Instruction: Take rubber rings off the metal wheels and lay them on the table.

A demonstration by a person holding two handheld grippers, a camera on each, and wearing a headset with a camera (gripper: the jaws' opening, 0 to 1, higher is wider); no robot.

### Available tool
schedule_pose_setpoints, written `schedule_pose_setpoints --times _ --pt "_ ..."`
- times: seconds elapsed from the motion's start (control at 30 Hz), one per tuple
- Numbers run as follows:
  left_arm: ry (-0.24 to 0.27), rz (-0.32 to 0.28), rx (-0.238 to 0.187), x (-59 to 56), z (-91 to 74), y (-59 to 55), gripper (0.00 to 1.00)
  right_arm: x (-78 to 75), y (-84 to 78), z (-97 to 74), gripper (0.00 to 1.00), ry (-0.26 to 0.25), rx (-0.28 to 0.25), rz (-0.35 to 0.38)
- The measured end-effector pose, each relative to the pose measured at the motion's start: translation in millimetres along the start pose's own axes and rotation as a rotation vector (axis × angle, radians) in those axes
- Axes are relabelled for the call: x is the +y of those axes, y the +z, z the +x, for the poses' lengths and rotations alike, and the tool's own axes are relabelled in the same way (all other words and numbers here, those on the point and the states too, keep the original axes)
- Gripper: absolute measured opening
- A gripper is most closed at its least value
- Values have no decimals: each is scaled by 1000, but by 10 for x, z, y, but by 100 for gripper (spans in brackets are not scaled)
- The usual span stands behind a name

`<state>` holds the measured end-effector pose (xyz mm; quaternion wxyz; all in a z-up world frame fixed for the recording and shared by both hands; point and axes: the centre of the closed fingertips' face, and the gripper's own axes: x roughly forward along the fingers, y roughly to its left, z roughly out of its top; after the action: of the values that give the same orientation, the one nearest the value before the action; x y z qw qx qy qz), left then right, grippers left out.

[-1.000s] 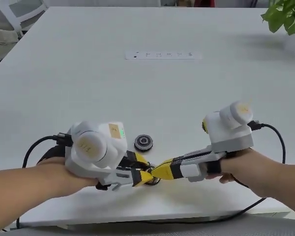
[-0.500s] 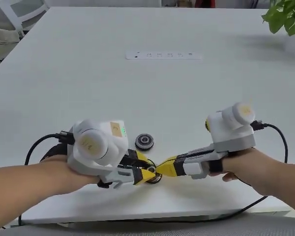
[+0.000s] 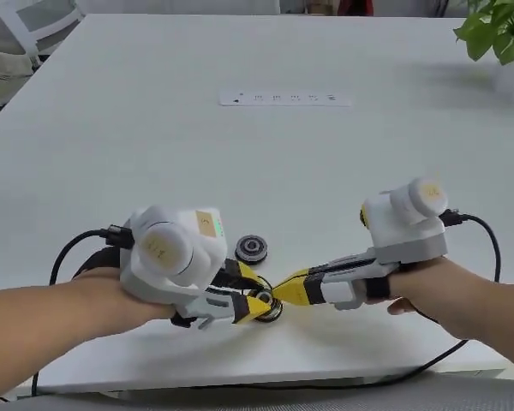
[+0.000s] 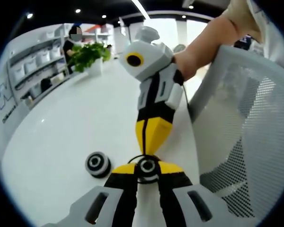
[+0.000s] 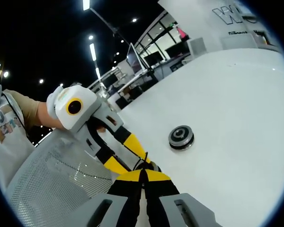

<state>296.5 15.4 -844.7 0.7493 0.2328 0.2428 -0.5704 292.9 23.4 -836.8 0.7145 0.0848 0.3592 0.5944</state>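
Observation:
My left gripper (image 3: 259, 305) is shut on a small metal wheel (image 3: 265, 306) just above the near edge of the white table (image 3: 265, 163). In the left gripper view the wheel (image 4: 146, 167) sits between my yellow jaw tips. My right gripper (image 3: 279, 296) meets it from the right, shut on a thin black rubber ring (image 4: 136, 158) pulled a little off the wheel. In the right gripper view my shut jaws (image 5: 142, 176) pinch the ring beside the held wheel (image 5: 153, 166). A second wheel (image 3: 252, 248) with its black ring lies flat on the table behind the grippers.
A white power strip (image 3: 284, 97) lies at mid-table and a green plant (image 3: 495, 32) stands at the far right corner. Black cables (image 3: 68, 253) trail from both grippers over the front edge. A white mesh chair (image 4: 246, 127) stands close behind the grippers.
Both grippers stay joined at the wheel. The left gripper has drifted slightly up and right, and the right one has edged up with it.

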Motion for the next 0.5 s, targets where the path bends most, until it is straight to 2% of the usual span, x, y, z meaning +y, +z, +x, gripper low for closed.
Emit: schedule_pose_setpoints --times 0.17,0.5 --pt "-7 -19 -22 -2 -60 59 21 10 23 -11 0 6 -6 -2" --pt "-11 -17 -60 -24 -222 171 24 20 125 -54 0 19 -25 -5"
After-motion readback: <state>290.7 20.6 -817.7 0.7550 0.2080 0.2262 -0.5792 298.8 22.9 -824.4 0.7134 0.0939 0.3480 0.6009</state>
